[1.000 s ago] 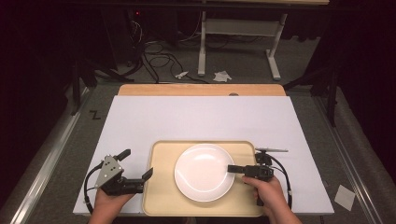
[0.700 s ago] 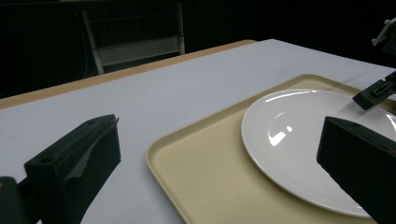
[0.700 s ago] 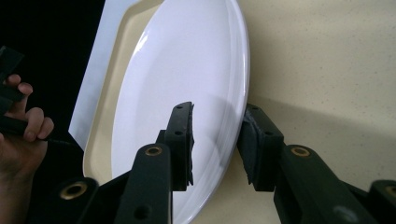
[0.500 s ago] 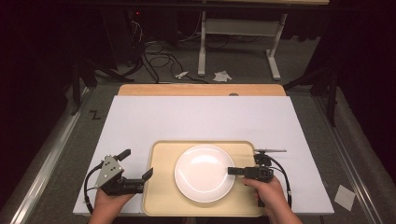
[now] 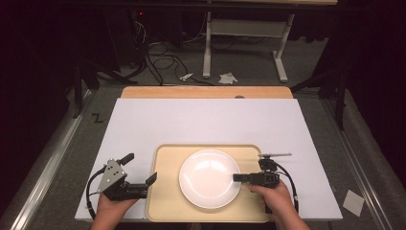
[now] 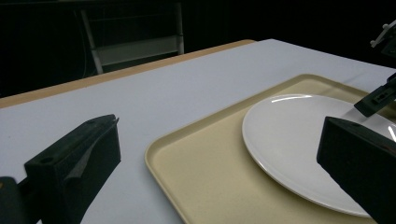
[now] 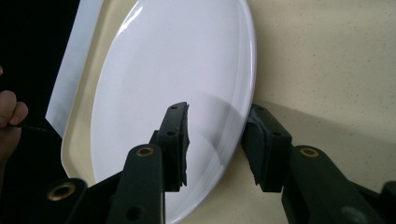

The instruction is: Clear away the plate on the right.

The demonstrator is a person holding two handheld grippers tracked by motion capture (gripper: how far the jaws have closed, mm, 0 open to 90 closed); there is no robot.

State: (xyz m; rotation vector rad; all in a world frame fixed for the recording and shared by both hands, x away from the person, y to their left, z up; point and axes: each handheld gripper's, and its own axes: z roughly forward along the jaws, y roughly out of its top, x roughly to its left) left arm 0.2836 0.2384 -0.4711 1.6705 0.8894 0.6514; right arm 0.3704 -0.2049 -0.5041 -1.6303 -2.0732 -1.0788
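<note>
A wooden table [image 5: 206,92] carries a broad white sheet [image 5: 206,124] that hides all but a strip of wood along its 12 o'clock edge. On the sheet, toward 6 o'clock, sits a cream tray [image 5: 165,191], its near rim close to the sheet's edge. A white round plate [image 5: 208,179] lies on the tray a little right of middle, nearly touching the tray's far rim.

At 3 o'clock of the plate, the right gripper [image 5: 238,178] reaches in over the rim. In the right gripper view its jaws straddle the plate's edge [image 7: 247,93], one over the top face, one outside and below, with a gap showing on each side, so it is parted and not clamped. The right hand [image 5: 275,199] behind it is cut off at the bottom of the high view.

At 9 o'clock of the tray, the left gripper [image 5: 141,172] rests over the sheet, jaws spread wide and holding nothing; one tip reaches the tray's left rim, though contact is hard to judge. The left hand [image 5: 112,208] is partly cropped. Beyond the table the floor is dim, with cables [image 5: 158,57] and paper scraps [image 5: 227,77] barely made out.
</note>
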